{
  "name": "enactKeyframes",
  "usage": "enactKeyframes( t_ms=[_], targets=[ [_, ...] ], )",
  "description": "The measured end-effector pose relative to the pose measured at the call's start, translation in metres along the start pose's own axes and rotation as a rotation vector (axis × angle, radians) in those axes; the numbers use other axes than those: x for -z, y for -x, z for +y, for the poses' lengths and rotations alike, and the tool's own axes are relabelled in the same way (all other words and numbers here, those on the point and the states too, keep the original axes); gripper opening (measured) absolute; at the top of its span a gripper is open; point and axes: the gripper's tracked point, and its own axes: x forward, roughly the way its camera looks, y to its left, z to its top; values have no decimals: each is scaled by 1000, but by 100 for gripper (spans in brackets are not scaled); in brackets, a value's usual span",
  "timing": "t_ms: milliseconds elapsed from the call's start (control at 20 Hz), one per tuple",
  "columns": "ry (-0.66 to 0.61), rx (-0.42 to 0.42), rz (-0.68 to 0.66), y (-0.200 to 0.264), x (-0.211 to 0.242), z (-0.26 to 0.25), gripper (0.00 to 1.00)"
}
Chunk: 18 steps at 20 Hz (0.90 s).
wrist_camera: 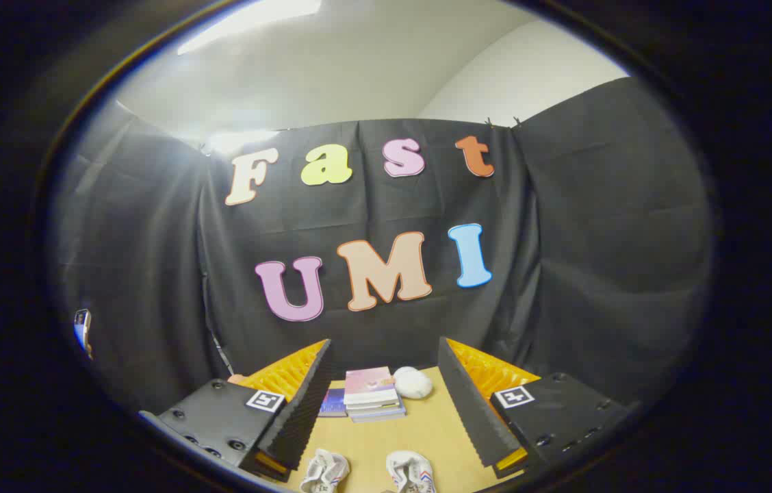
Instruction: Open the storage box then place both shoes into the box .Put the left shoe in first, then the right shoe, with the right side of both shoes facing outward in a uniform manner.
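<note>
Two white shoes lie on the wooden table (420, 428) close under the gripper. One shoe (324, 471) is near the left finger, the other shoe (412, 471), with red and blue stripes, is nearer the middle. My gripper (386, 404) is held above the table, open, its fingers (304, 404) spread wide with nothing between them. Both shoes sit low between the fingers. I cannot make out the storage box here.
A stack of books (369, 394) lies on the table ahead of the fingers, a white rounded object (413, 383) beside it on the right. The black cloth wall stands behind the table. A small device (83, 329) hangs on the left.
</note>
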Motion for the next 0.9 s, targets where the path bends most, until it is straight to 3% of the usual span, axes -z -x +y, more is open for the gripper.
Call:
enactKeyframes(
  t_ms=[900],
  targets=[
    [-2,-11,46,9,16,30,95]
  ],
)
